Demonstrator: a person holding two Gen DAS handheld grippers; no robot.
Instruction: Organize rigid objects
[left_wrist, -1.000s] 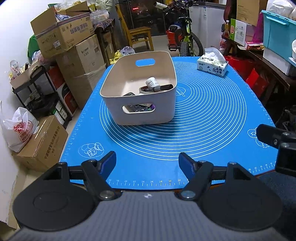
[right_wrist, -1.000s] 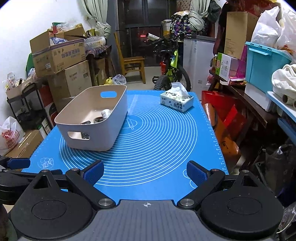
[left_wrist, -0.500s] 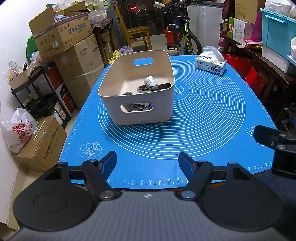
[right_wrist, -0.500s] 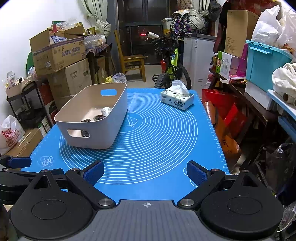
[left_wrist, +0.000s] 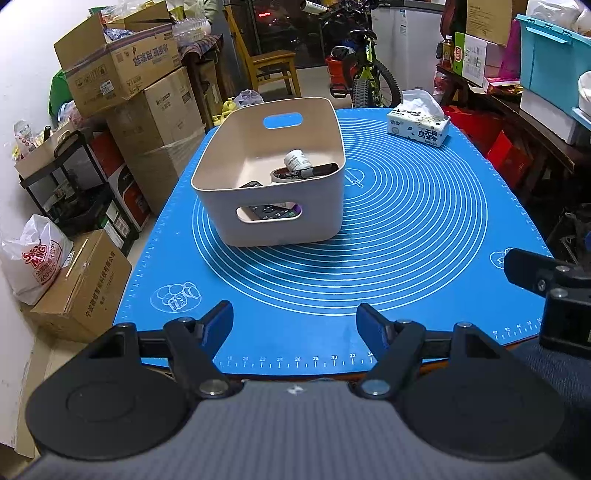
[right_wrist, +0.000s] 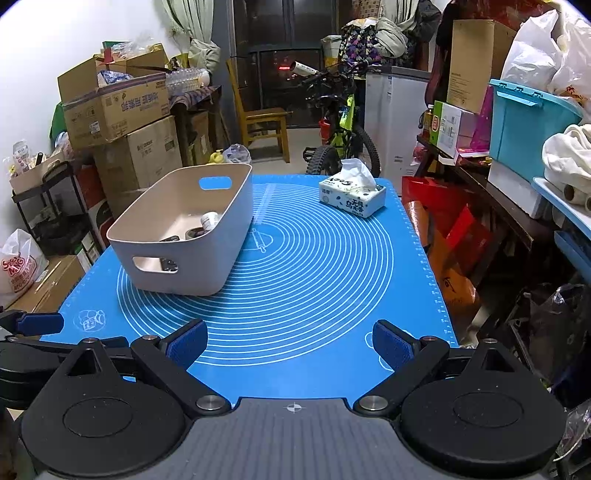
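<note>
A blue mat (left_wrist: 406, 229) covers the table. On its left part stands the beige bin (left_wrist: 273, 206), holding a marker (left_wrist: 314, 170), a small white bottle (left_wrist: 297, 159) and a remote (left_wrist: 271, 212). A tissue box (right_wrist: 352, 197) sits far right. The left gripper (left_wrist: 293, 319) and right gripper (right_wrist: 290, 341) hover at the near edge — jaws spread, empty.

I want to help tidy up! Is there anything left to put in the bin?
It looks about finished. The bin already holds a small bottle, a marker and a remote. Both tongs, left and right, are open and hold nothing. Only a tissue box sits on the blue mat.
</note>
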